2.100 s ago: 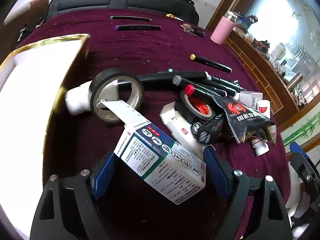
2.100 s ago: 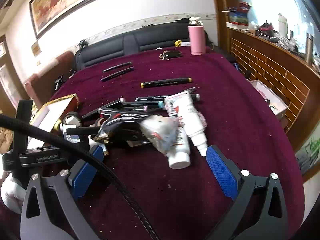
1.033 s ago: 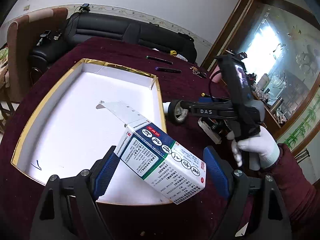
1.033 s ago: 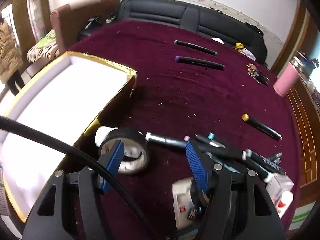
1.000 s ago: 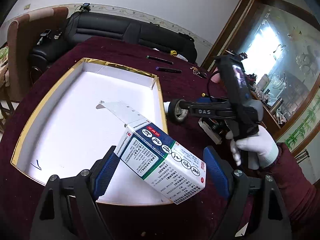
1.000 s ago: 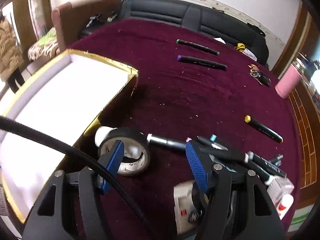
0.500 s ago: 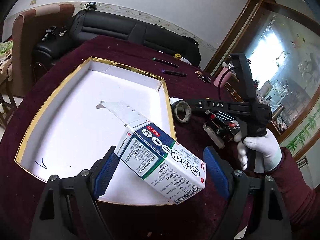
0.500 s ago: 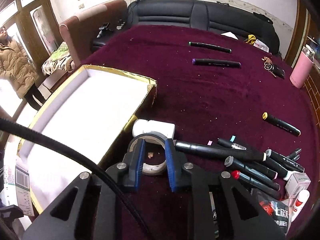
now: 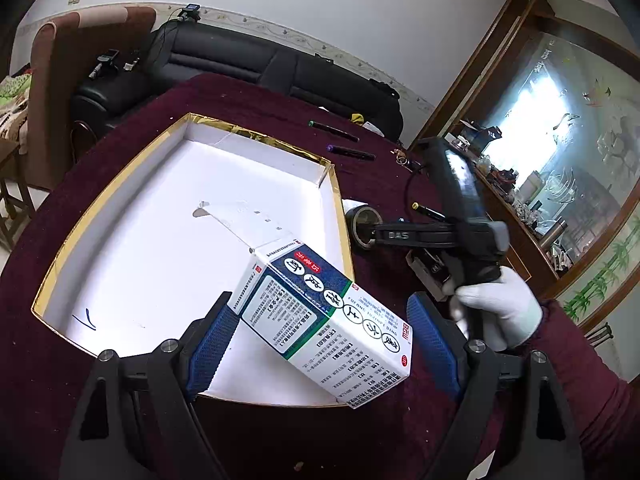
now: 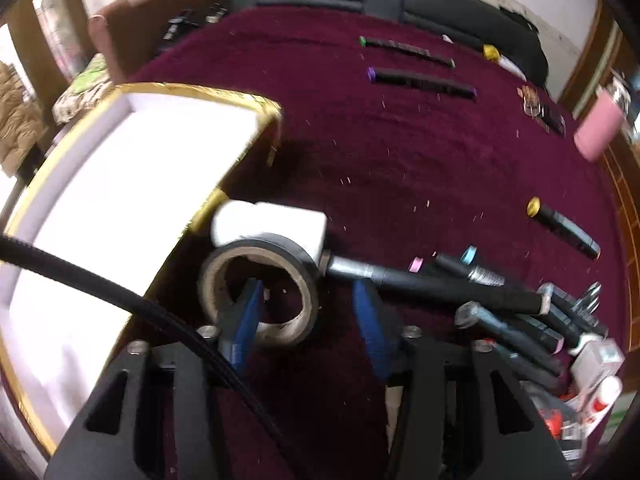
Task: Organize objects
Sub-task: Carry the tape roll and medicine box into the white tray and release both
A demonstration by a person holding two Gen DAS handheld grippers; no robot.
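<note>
The left tool (image 9: 316, 336) grips a medicine box (image 9: 320, 316), flap open, above the near edge of the white tray (image 9: 120, 248), apparently to drop it inside. Beside the tray, the right tool (image 10: 308, 312), jaws part-open, straddles the wall of a tape roll (image 10: 260, 288) on the desk (image 10: 400, 152), one finger (image 10: 244, 316) inside the ring, seemingly to grip it.

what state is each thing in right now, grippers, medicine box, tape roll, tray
left gripper: shut on medicine box, held over the tray's near edge
medicine box: tilted, end flap open
right gripper: open, one finger inside the tape roll's hole, one outside
tape roll: on the cloth beside the tray, not lifted as far as shows
tray: open-topped, nothing lying in it
</note>
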